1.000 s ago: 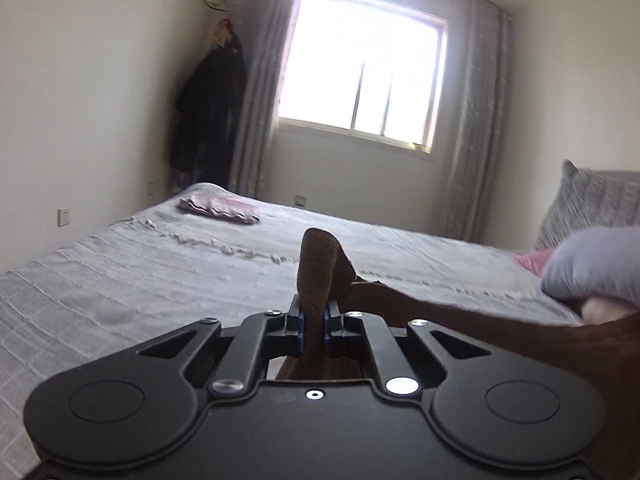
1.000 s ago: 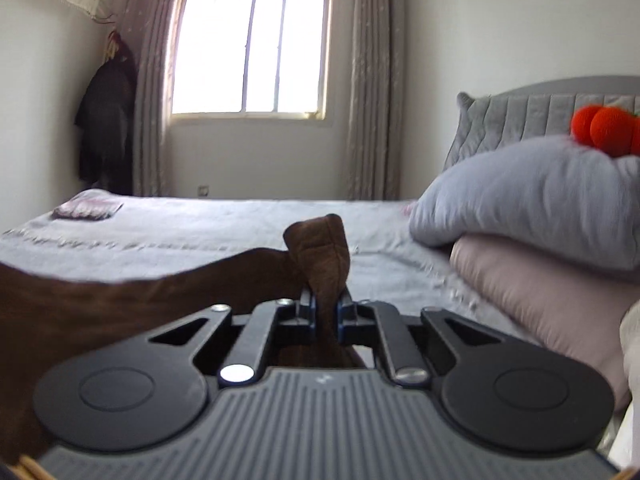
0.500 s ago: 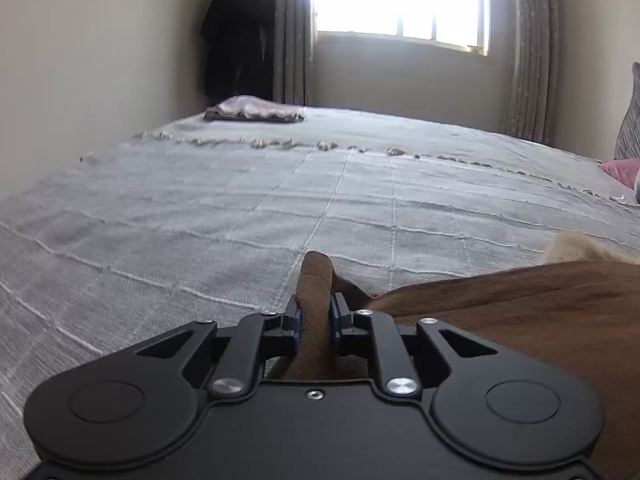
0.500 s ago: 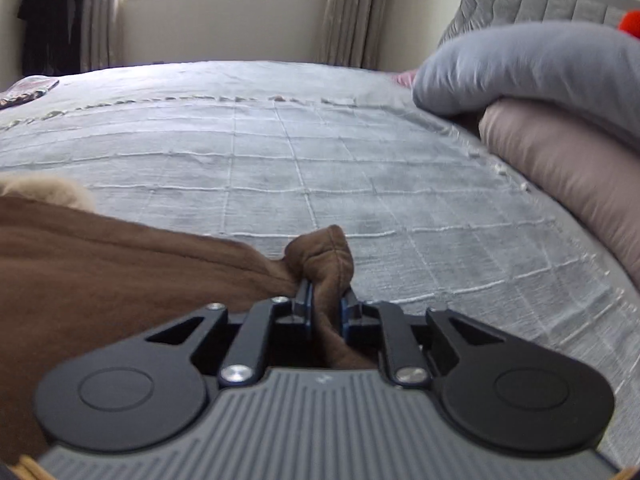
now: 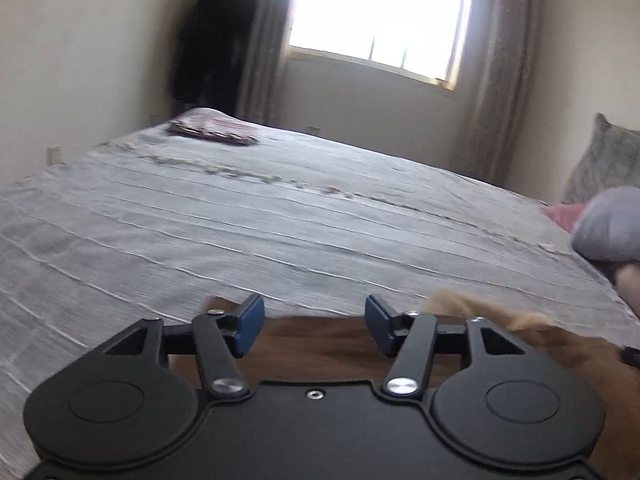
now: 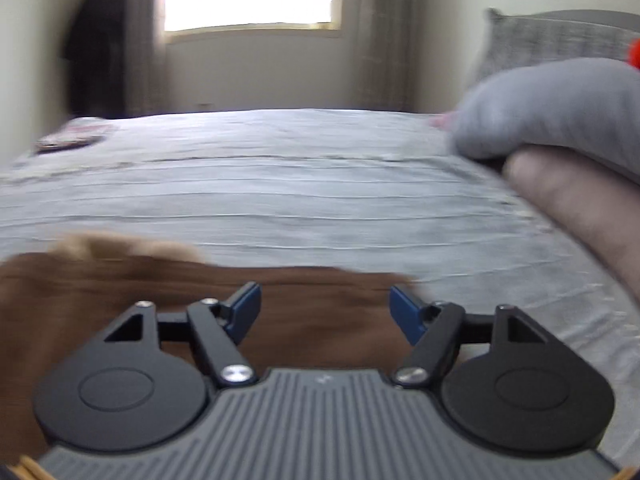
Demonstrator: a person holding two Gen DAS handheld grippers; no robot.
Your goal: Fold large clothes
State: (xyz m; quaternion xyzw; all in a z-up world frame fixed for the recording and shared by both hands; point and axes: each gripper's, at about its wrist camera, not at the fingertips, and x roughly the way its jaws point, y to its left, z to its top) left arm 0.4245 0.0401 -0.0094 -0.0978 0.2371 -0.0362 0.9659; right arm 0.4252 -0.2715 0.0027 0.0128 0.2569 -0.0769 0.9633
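You see a big bed [image 5: 280, 216] with a grey striped cover. A bright window [image 5: 376, 16] shines on the far wall, with long grey curtains [image 5: 496, 80] beside it. Something dark, maybe a coat [image 5: 216, 48], hangs in the corner. Soft pillows [image 6: 560, 108] sit at the right.

The brown fleece garment [image 5: 320, 344] lies flat on the grey ribbed bedspread [image 5: 280, 232] at the bed's near edge, under and between the spread fingers [image 5: 250, 322] of the left gripper [image 5: 314, 322]. In the right wrist view the garment [image 6: 312, 304] runs leftward from under the right gripper [image 6: 324, 312]. A tan fur trim [image 6: 120, 246] sits on its far edge. Stacked pillows, the grey one [image 6: 560, 108] on the pinkish one [image 6: 580, 204], lie to the right by the headboard. A small folded patterned cloth [image 5: 212, 132] rests at the far left corner, before the window [image 5: 380, 20].
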